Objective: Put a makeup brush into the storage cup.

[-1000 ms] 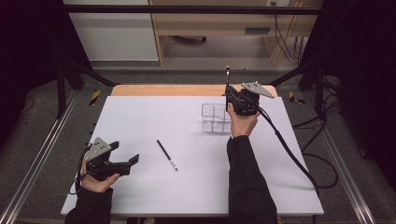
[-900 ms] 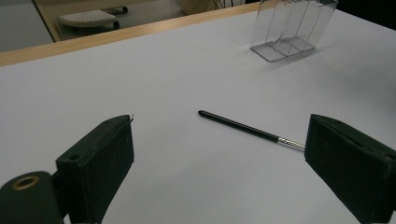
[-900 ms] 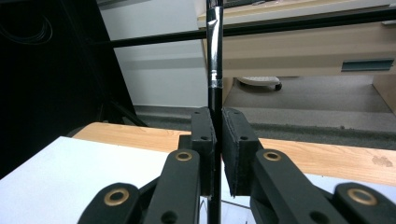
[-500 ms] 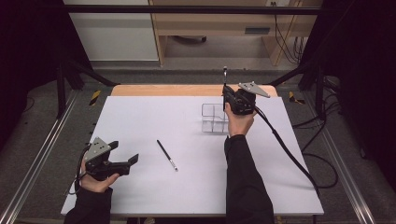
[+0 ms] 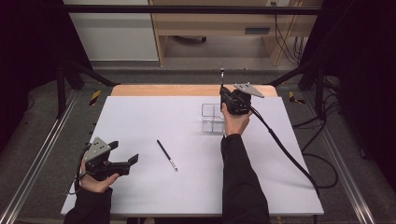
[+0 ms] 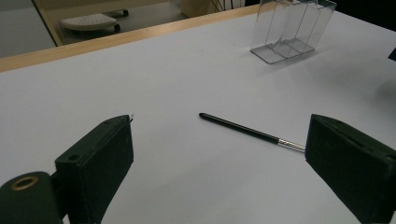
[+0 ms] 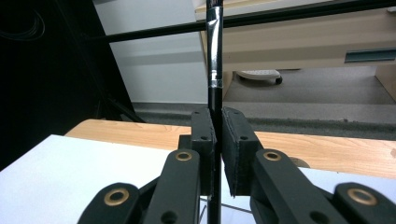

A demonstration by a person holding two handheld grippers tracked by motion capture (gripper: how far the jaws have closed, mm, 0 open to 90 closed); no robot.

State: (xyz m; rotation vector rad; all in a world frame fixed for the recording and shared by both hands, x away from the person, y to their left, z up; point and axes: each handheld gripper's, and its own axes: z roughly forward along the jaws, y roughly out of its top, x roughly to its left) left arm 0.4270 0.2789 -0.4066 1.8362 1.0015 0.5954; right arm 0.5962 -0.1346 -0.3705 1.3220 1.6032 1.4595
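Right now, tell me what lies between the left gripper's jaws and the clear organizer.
In the left gripper view, the open left gripper faces one black brush lying flat on the white table. Beyond it, bare table runs to the clear organizer.

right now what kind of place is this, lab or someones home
Probably a lab or recording rig, not a home: a white-covered table inside a black metal frame, hand-held grippers trailing a cable, and loose wiring by a plain desk behind.

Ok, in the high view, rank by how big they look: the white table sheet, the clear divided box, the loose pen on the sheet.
1. White table sheet, by far the largest.
2. Clear divided box.
3. Loose pen: about as long as the box is wide, but far thinner, so smallest in area.
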